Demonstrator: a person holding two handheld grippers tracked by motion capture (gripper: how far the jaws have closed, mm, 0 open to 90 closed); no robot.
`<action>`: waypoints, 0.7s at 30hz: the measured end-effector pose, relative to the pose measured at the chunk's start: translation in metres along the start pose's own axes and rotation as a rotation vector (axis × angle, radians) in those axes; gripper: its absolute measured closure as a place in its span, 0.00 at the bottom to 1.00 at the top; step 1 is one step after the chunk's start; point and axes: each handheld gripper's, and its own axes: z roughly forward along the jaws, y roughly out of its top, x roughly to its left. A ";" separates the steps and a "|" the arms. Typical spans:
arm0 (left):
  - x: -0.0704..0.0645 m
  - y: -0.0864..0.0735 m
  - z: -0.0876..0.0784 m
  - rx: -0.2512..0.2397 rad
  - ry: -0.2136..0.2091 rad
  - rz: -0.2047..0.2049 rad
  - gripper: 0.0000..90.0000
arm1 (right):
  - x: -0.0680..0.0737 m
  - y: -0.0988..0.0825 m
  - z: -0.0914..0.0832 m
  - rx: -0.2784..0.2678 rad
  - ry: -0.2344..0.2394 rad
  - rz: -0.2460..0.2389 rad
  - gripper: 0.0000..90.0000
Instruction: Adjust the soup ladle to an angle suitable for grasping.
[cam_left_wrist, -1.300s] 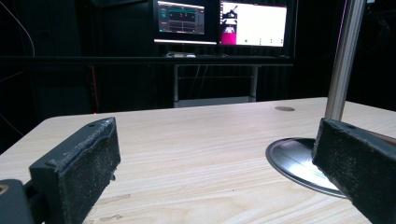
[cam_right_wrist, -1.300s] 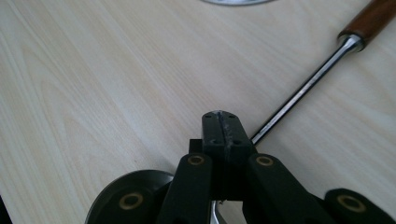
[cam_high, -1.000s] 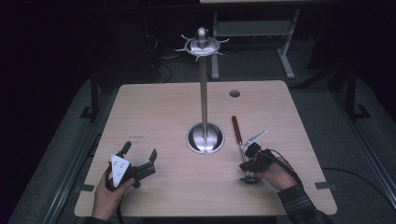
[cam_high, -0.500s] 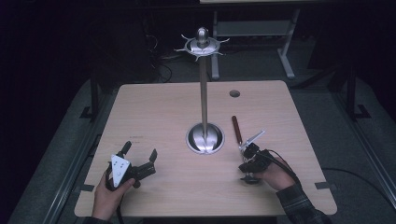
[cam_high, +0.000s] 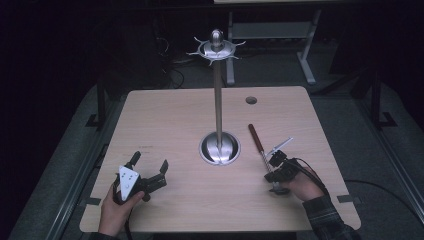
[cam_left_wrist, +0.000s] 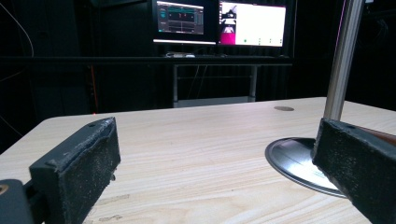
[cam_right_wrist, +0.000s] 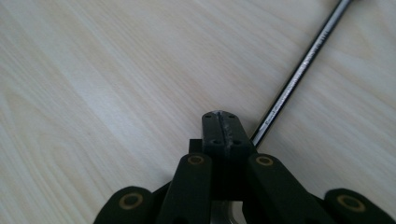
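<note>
Faint pale lettering is running along the thin metal shaft (cam_right_wrist: 299, 70) of the long tool (cam_high: 258, 145), too small and blurred for me to read; two lit monitors (cam_left_wrist: 219, 23) are glowing at the back of the room, their text likewise illegible.

Since a second ago almost nothing is changing: both hands are staying low at the near edge of the table (cam_high: 165, 120), and the right one is only shifting a touch nearer the tool.

The left gripper (cam_high: 150, 172) is sitting just above the pale wood-grain top with its jaws spread wide, nothing between the rough black pads (cam_left_wrist: 88, 158). The right gripper (cam_right_wrist: 223, 128) is pointing down at the table with its jaws pressed together; whether they are pinching the tool's near end I cannot tell, as the shaft is passing just beside and under them. The tool has a dark red handle (cam_high: 255, 136) lying to the right of the stand's round base.

The polished steel stand (cam_high: 218, 100) is rising from a dished circular base (cam_left_wrist: 299, 161), topped by a disc with curved hooks (cam_high: 216, 49).
</note>
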 end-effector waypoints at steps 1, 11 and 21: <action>0.000 0.000 0.000 -0.001 0.000 0.000 0.00 | -0.002 -0.001 0.000 -0.002 -0.006 0.007 1.00; 0.000 0.000 0.000 0.000 0.001 -0.001 0.00 | -0.024 -0.010 -0.008 -0.003 -0.036 0.063 1.00; 0.000 0.000 0.000 -0.001 0.001 -0.002 0.00 | -0.041 -0.016 -0.015 -0.008 -0.068 0.095 1.00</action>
